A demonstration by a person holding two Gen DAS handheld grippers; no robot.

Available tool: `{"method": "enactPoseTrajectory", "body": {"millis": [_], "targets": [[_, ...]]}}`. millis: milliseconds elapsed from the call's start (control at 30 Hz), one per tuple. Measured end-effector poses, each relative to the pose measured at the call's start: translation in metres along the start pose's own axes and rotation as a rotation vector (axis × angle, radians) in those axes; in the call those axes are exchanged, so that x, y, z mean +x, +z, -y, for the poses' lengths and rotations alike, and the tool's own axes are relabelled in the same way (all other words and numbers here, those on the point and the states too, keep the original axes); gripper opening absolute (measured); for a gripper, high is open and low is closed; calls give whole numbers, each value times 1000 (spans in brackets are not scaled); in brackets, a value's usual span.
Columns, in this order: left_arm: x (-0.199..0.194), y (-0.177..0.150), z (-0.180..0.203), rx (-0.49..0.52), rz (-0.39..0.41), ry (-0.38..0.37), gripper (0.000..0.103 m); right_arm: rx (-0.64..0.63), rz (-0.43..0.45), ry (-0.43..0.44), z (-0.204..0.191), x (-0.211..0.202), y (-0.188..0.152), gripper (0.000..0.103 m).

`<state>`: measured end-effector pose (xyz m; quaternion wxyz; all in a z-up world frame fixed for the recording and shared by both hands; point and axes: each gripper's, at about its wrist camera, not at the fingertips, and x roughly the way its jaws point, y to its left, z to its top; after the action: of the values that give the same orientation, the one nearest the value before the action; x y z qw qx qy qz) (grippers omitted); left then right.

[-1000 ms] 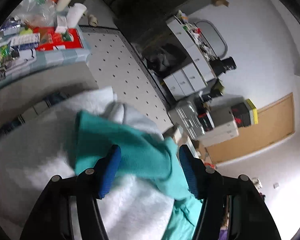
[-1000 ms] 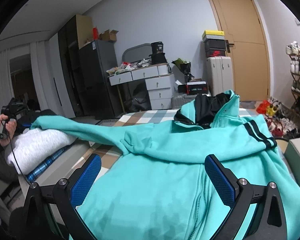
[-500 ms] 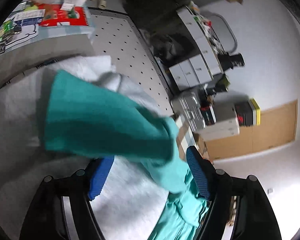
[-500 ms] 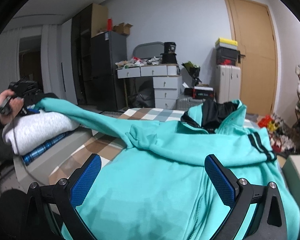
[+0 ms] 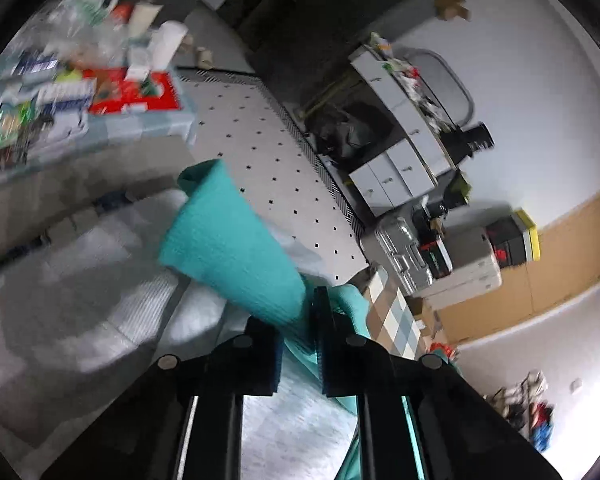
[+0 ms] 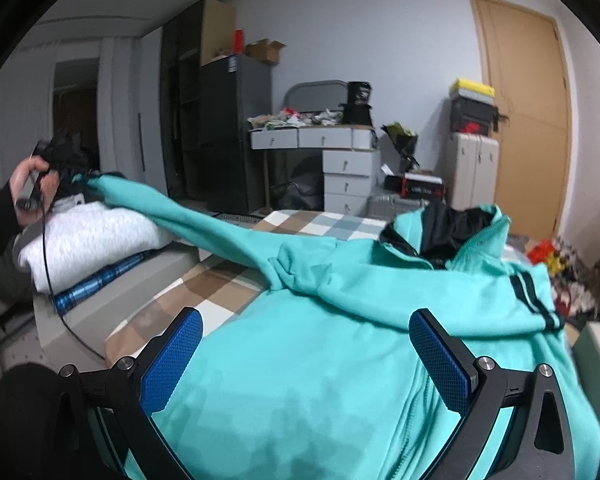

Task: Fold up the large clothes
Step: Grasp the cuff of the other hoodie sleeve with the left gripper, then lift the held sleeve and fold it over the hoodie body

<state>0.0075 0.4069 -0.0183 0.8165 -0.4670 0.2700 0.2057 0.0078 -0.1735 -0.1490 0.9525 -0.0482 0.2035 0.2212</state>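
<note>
A checked bed (image 6: pixel 300 220) fills the middle of a cluttered room, with white drawers (image 6: pixel 346 172) at 12 o'clock, a wooden door (image 6: pixel 528 120) at 2 o'clock and a folded white blanket (image 6: pixel 96 236) at 9 o'clock. My teal jacket (image 6: pixel 340 360) lies spread on the bed, its sleeve (image 5: pixel 236 248) stretched out over the blanket. My left fingers (image 5: pixel 300 320) have just closed and now pinch that sleeve near the cuff, while my right fingers (image 6: pixel 304 356) stay spread wide above the jacket's front, holding nothing.

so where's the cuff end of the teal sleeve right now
Far left in the right wrist view, the sleeve cuff is pinched in the left gripper, over the folded white garment.
</note>
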Motion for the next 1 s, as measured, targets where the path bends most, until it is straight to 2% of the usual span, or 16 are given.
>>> {"method": "enactPoseTrajectory", "body": {"millis": [33, 67, 133, 233, 267, 300, 333, 400, 467, 600, 733, 833, 933, 1000], "targets": [[6, 1, -4, -22, -25, 3, 22, 24, -4, 1, 5, 1, 0, 103], [12, 1, -6, -43, -52, 7, 39, 50, -7, 0, 10, 1, 0, 103], [16, 1, -14, -104, -60, -20, 42, 95, -10, -3, 19, 1, 0, 103], [12, 1, -10, -72, -34, -20, 42, 164, -19, -3, 32, 2, 0, 103], [11, 0, -7, -57, -30, -11, 37, 185, -20, -2, 35, 2, 0, 103], [9, 0, -4, -39, -21, -8, 28, 208, -24, 1, 39, 3, 0, 103], [8, -1, 1, -16, -18, 0, 10, 230, -29, 3, 43, 4, 0, 103], [2, 0, 10, 23, 11, 2, 4, 263, -39, 3, 49, 6, -1, 103], [-7, 3, 25, 50, 44, -21, 3, 291, -43, 0, 54, 6, -1, 103], [-26, 0, 87, 165, 102, -83, 2, 346, -39, -17, 64, 4, -2, 103], [-45, -27, 176, 335, 127, -215, 2, 377, -24, -39, 72, 0, -1, 103], [-53, -62, 240, 437, 97, -328, 2, 400, -5, -60, 79, -6, 0, 103], [-51, -118, 310, 561, 31, -407, 2, 443, 22, -89, 90, -14, 1, 103], [-42, -170, 355, 659, -28, -465, 2, 480, 35, -137, 102, -21, 0, 103]]}}
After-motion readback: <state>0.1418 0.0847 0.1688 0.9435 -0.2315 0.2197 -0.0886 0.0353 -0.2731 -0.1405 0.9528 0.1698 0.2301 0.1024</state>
